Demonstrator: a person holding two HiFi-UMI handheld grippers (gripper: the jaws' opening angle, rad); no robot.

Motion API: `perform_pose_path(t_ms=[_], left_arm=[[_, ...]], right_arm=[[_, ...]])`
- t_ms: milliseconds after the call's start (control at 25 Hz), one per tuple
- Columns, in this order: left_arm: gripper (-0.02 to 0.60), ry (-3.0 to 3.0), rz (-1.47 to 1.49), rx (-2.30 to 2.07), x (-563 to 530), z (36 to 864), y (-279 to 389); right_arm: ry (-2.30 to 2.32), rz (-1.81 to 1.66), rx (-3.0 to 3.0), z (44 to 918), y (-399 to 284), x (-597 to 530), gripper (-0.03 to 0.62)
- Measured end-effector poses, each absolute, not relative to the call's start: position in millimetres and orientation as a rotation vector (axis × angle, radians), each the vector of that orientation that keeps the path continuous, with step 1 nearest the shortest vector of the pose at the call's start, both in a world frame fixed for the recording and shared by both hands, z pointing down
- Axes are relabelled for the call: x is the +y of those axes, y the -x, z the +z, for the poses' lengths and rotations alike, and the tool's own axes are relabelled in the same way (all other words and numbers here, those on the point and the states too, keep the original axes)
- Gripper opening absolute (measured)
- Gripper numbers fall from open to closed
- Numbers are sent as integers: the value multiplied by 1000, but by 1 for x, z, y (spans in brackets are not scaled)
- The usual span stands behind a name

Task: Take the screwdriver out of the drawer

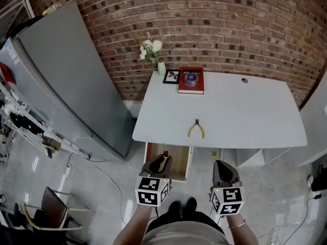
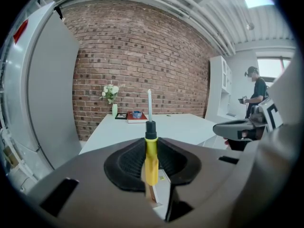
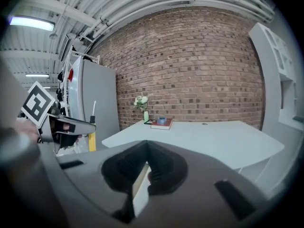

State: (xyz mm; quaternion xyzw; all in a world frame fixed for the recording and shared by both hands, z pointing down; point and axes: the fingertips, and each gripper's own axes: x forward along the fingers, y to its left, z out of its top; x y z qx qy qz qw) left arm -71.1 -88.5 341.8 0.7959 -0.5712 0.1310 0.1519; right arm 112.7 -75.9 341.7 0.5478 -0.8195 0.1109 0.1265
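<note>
Below a brick wall, the white worktop (image 1: 245, 111) overhangs an open drawer (image 1: 149, 158). The left gripper's (image 1: 160, 162) jaws clamp the screwdriver (image 2: 151, 158) by its yellow handle above the drawer, shaft upright. It looks light and rigid, best held there. The right gripper's (image 3: 146, 165) jaws sit closed, empty.

White table (image 1: 255, 111): yellow-handled pliers (image 1: 196, 129) at 6 o'clock near the front edge, red book (image 1: 191, 80), framed picture (image 1: 171, 76) and flower vase (image 1: 161, 67) clustered at 11, cable hole (image 1: 244, 80) at 1.
</note>
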Motion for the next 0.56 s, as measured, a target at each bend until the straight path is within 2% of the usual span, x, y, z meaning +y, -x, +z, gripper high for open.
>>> perform_pose_path(t_ms=[560], left_arm=[[66,-2269,369,-1661,-85,342,65]], right_arm=[[-1594,329,-2406,342,-126,-73,2]])
